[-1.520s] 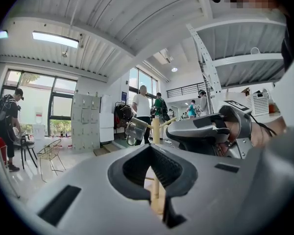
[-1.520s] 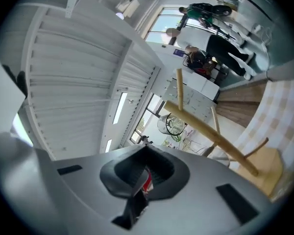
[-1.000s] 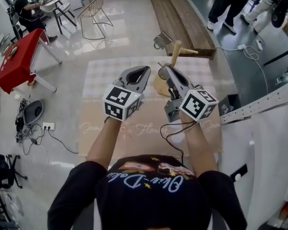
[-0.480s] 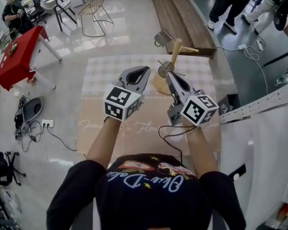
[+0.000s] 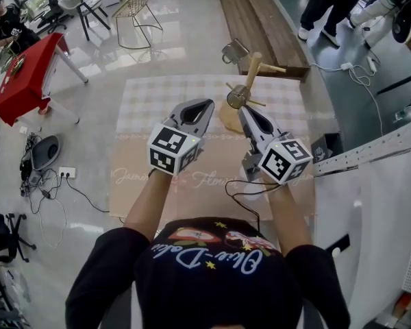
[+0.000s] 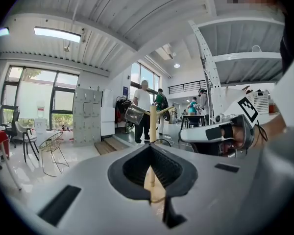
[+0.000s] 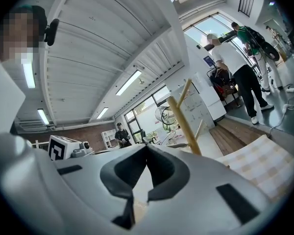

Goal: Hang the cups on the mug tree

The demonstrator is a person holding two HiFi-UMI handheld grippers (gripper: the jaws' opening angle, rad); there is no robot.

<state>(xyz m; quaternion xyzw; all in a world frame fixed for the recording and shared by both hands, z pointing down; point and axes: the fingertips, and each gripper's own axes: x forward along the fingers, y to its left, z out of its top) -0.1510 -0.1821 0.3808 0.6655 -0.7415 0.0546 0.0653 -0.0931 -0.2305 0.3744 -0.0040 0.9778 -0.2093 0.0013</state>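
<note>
We are looking steeply down at a mug tree (image 5: pixel 252 70), a pale wooden pole with pegs on a round base. It is standing on a surface (image 5: pixel 140 187) that is carrying a checked cloth (image 5: pixel 157 98).

One metal cup (image 5: pixel 234 50) is hanging from a peg near the tree's top, on its far left side. A second metal cup (image 5: pixel 238 96) is sitting lower down, at a peg on the tree's near side.

The right gripper (image 5: pixel 244 110) is pointing at the tree, with its tip just beside that lower cup. We cannot tell whether the two are touching. Its jaws are pressed together, and nothing is showing between them.

The left gripper (image 5: pixel 205 105) is hovering just left of the tree's base, apart from both cups — its jaws are also closed tip to tip and holding nothing.

Beyond the tree, people (image 5: pixel 322 5) are standing on a shiny floor (image 5: pixel 178 40).
</note>
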